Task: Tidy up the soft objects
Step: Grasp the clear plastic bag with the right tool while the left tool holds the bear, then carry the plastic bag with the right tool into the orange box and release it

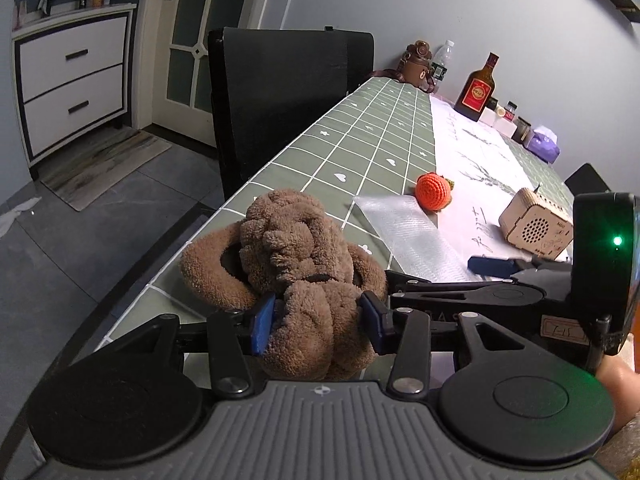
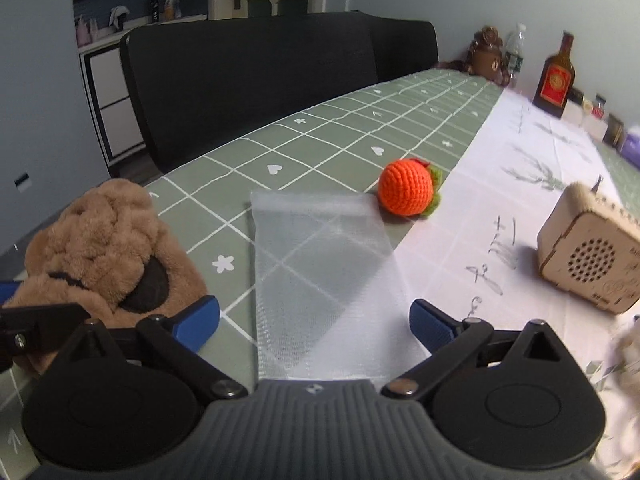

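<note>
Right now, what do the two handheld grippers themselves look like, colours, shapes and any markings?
Both match: the left gripper and right gripper have blue pads on black linkage arms with silver rivets, two round black discs and a ribbed grey body bearing a small crosshair mark. From the left wrist view, the right one shows a green light and a handwritten label.

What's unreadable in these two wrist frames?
- Brown plush toy: lower part hidden behind the left hand-held gripper in the left wrist view.
- Mesh bag: near end hidden under the right hand-held gripper body.
- Pale blurred object: cut by the right edge, unidentifiable.
- Bottle label: too small.
</note>
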